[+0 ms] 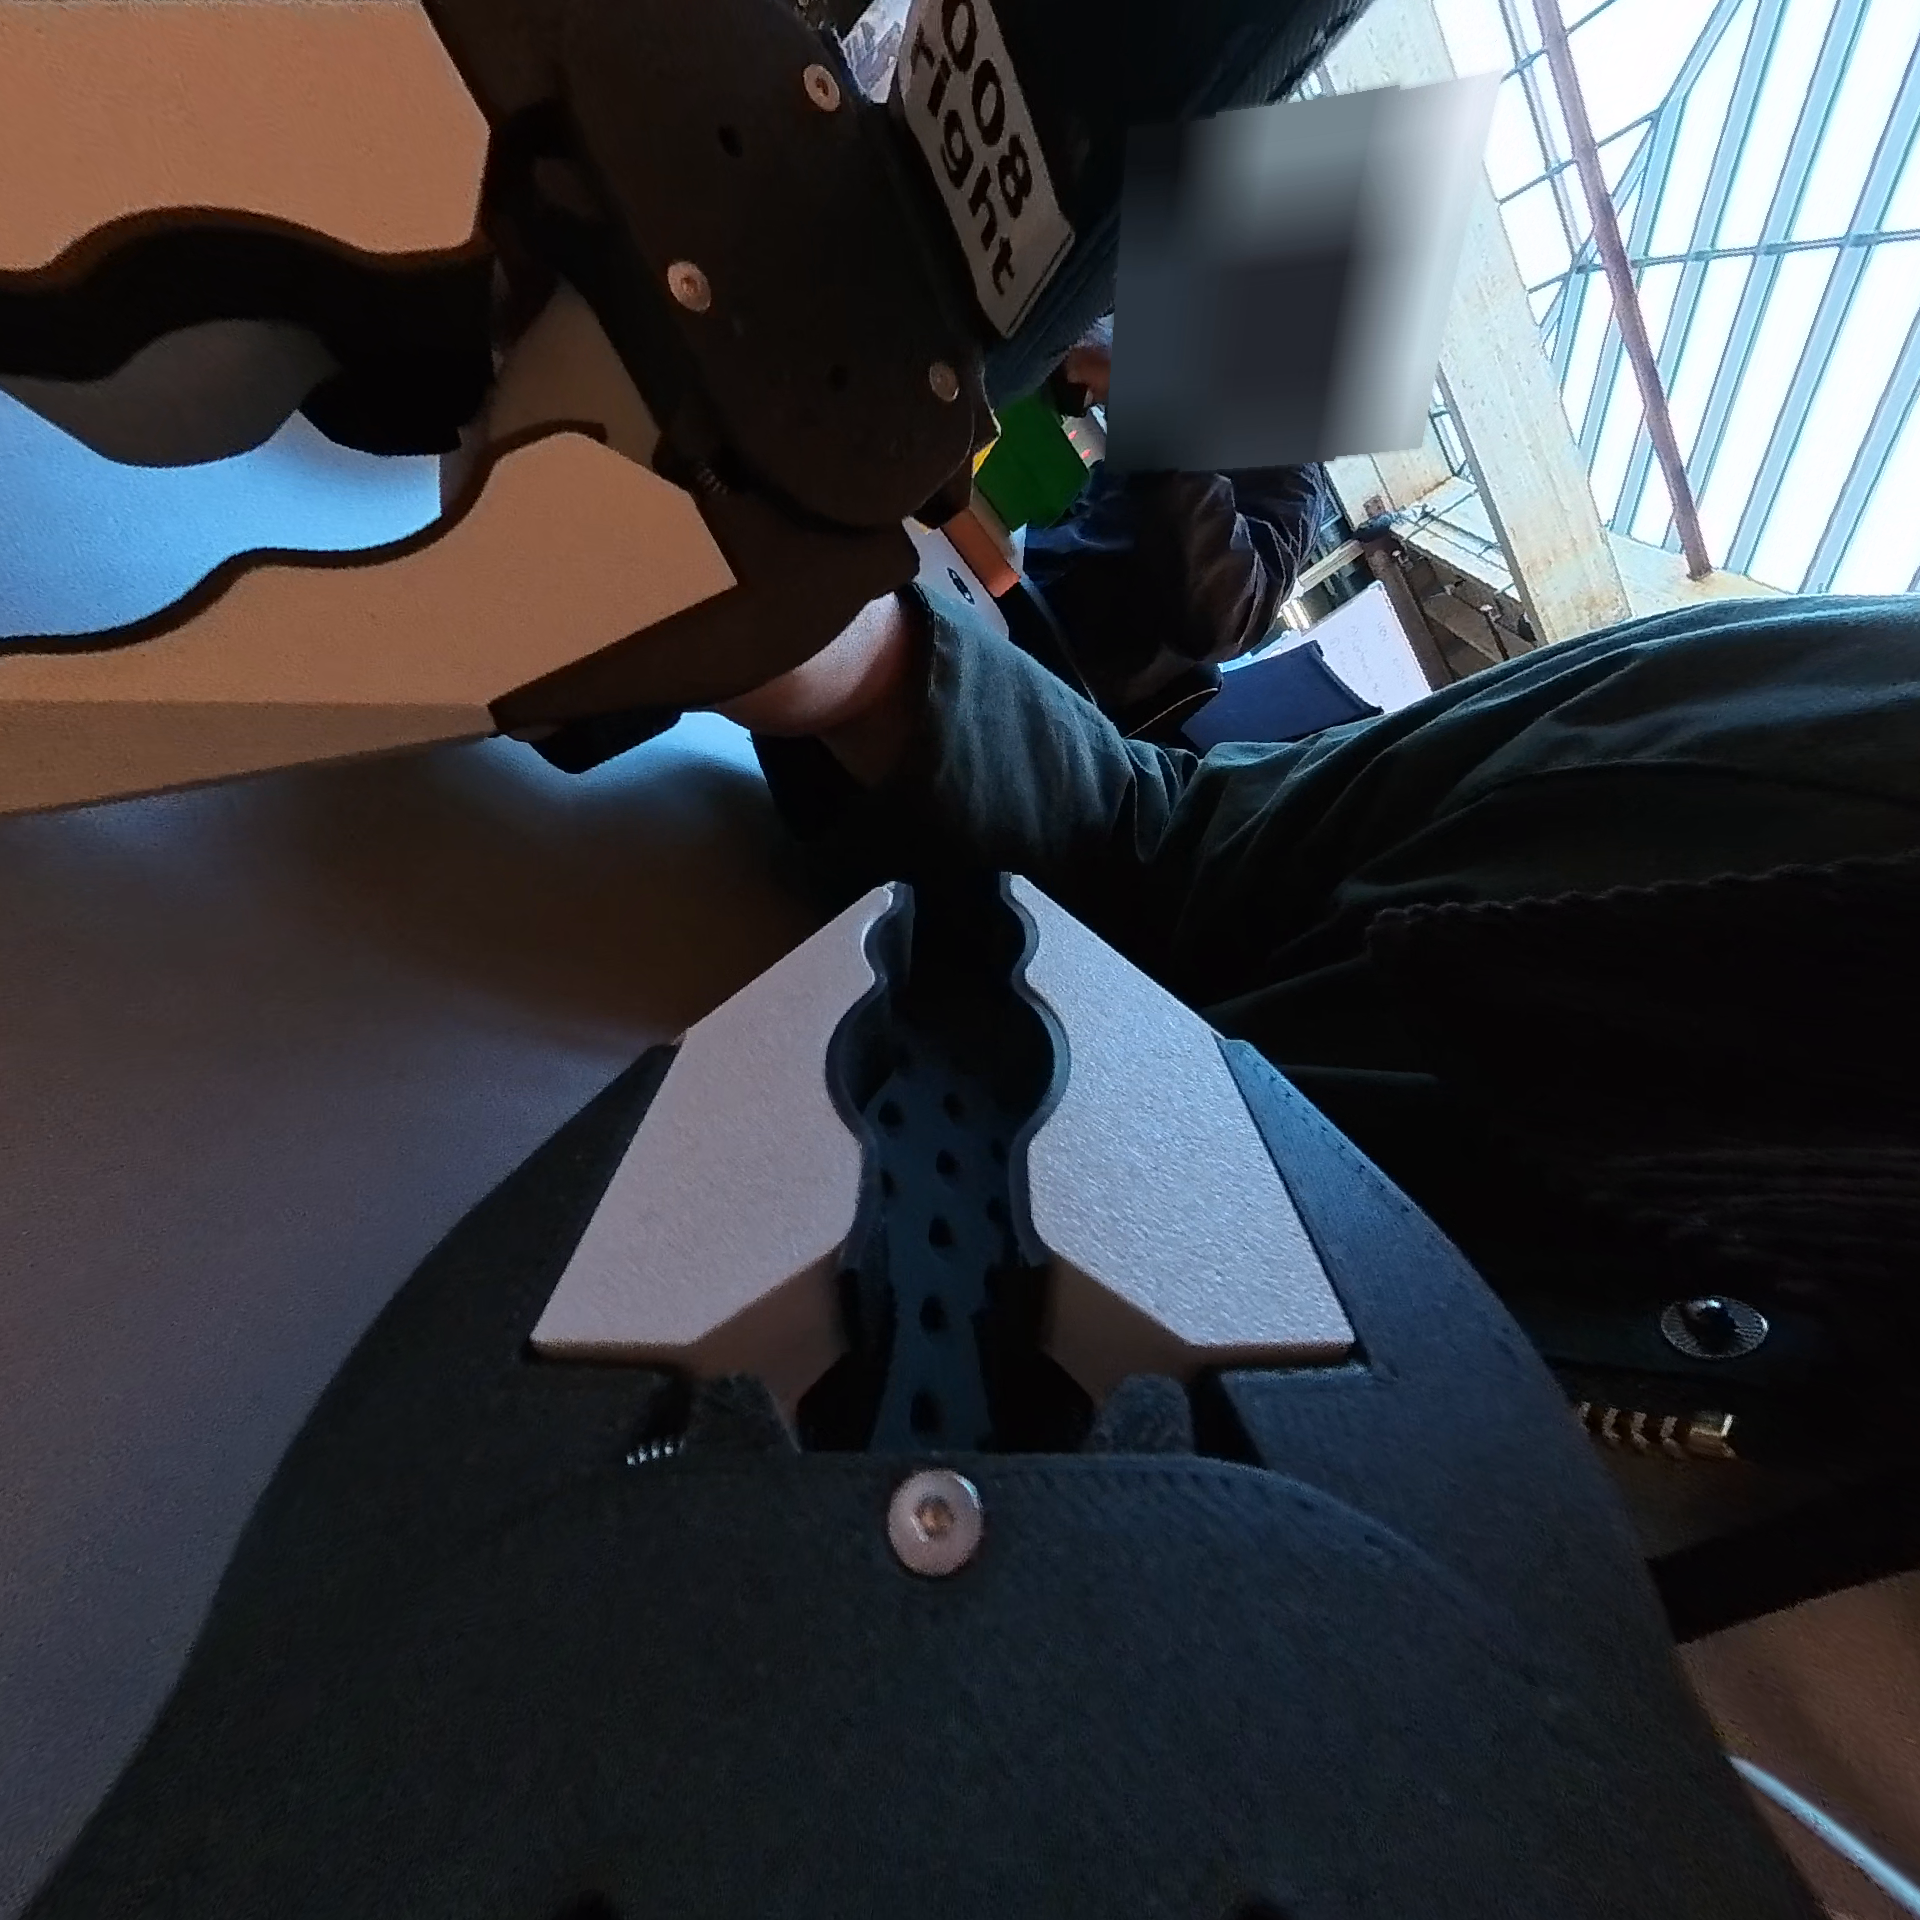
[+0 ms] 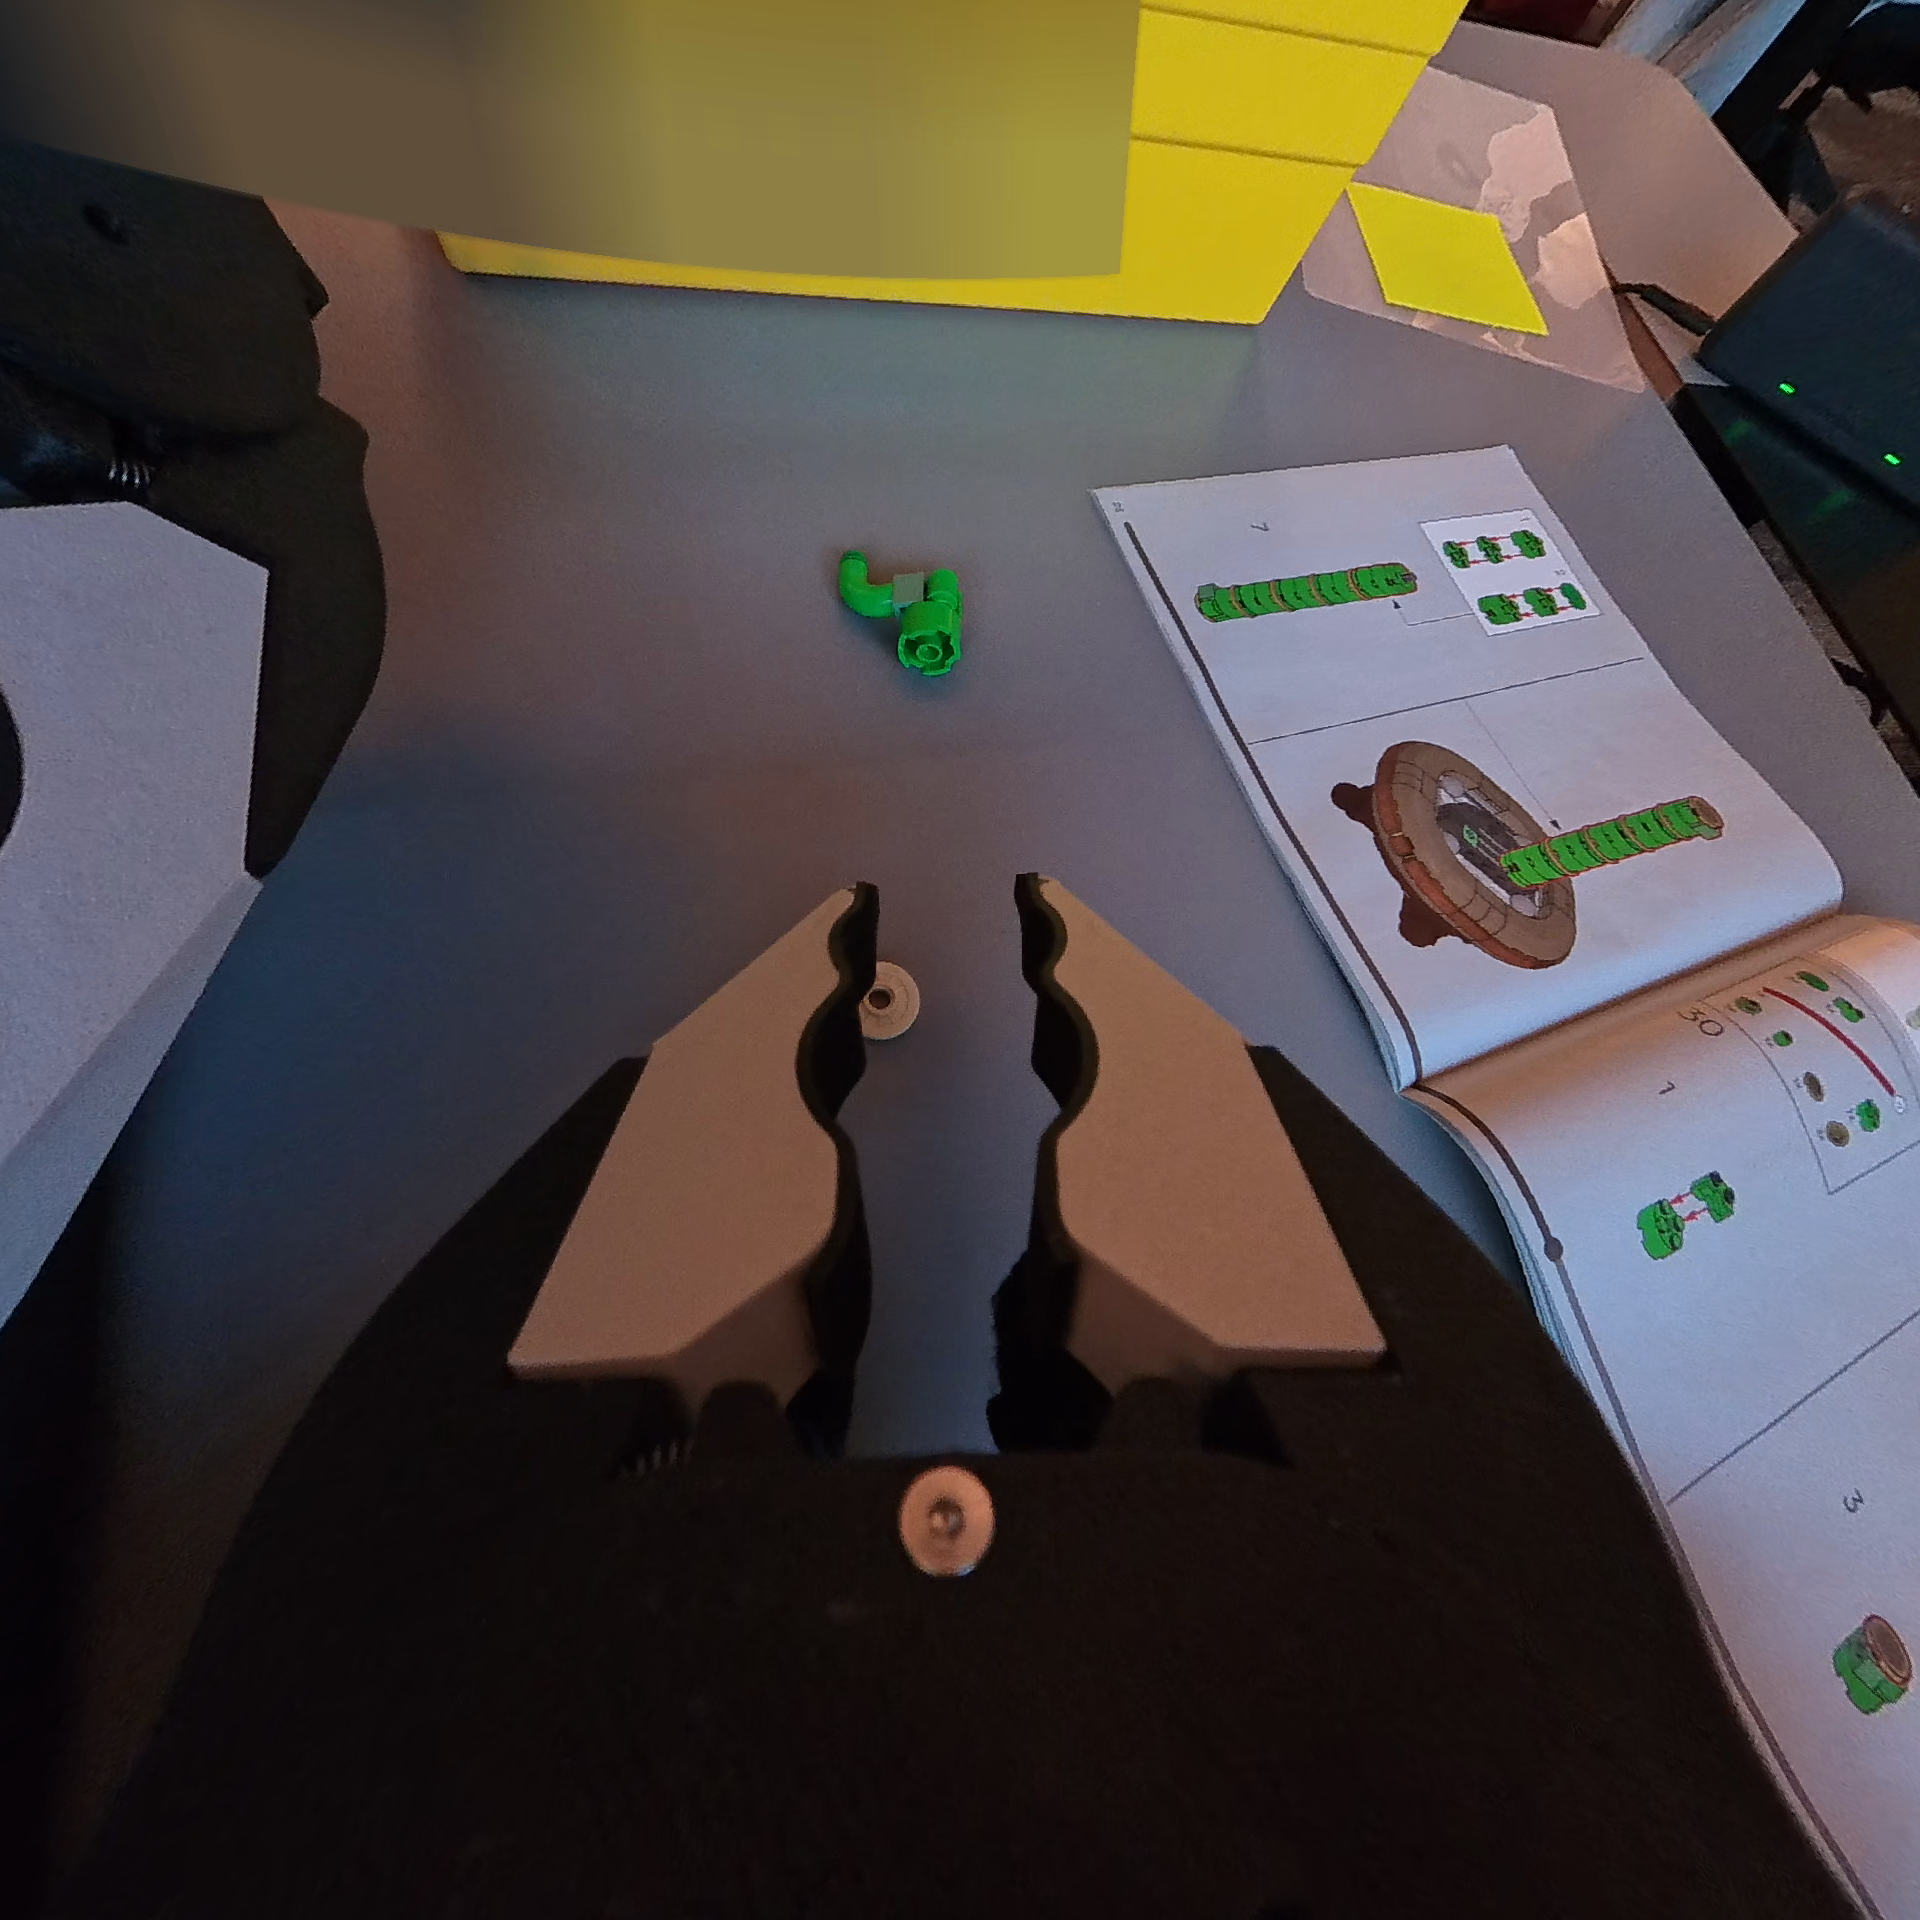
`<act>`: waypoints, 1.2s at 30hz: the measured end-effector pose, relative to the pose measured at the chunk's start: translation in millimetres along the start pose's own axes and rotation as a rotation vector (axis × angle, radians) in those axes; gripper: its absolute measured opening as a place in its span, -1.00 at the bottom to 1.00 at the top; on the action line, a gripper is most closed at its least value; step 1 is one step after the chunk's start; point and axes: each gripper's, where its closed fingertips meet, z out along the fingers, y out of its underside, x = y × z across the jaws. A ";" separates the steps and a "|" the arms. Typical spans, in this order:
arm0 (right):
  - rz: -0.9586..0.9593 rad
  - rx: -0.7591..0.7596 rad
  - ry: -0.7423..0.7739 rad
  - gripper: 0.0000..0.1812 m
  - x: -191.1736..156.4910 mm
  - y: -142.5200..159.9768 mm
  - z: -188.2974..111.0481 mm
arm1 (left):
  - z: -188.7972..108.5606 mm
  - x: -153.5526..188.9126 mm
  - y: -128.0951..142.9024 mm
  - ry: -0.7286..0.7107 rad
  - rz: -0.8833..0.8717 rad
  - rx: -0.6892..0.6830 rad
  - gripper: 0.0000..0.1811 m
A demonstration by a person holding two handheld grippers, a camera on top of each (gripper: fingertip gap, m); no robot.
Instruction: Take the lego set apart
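Grey table point(image 2: 623, 520) carries every loose part seen from the right wrist view. At far left, one pale finger of the left gripper point(image 2: 114, 790) enters the frame. At centre, a green lego piece point(image 2: 906, 613), a curved elbow joined to a round stud block, lies on the table well ahead of the right gripper point(image 2: 945, 888). The right gripper's jaws are spread with a clear gap and grasp nothing; a small grey round lego piece point(image 2: 886, 1002) lies on the table between the fingers, just beside the left one. To the right, an open instruction booklet point(image 2: 1507, 727) lies flat. A yellow box point(image 2: 1226, 187) stands at the far edge.

In the left wrist view, the left gripper point(image 1: 954, 894) has its jaws pinching a dark blue perforated lego piece point(image 1: 935, 1226).
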 end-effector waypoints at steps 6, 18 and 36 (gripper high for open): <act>-0.003 -0.008 0.000 -0.71 -0.4 1.6 0.8 | -0.1 0.1 -0.2 0.002 -0.001 0.001 -0.84; 0.006 -0.031 0.009 -0.71 2.2 -0.7 6.3 | -1.7 2.1 1.3 0.021 -0.015 -0.001 -0.84; 0.151 -0.037 0.160 -0.70 28.9 -3.5 -22.1 | -15.5 13.3 -30.0 -0.052 0.223 0.171 -0.88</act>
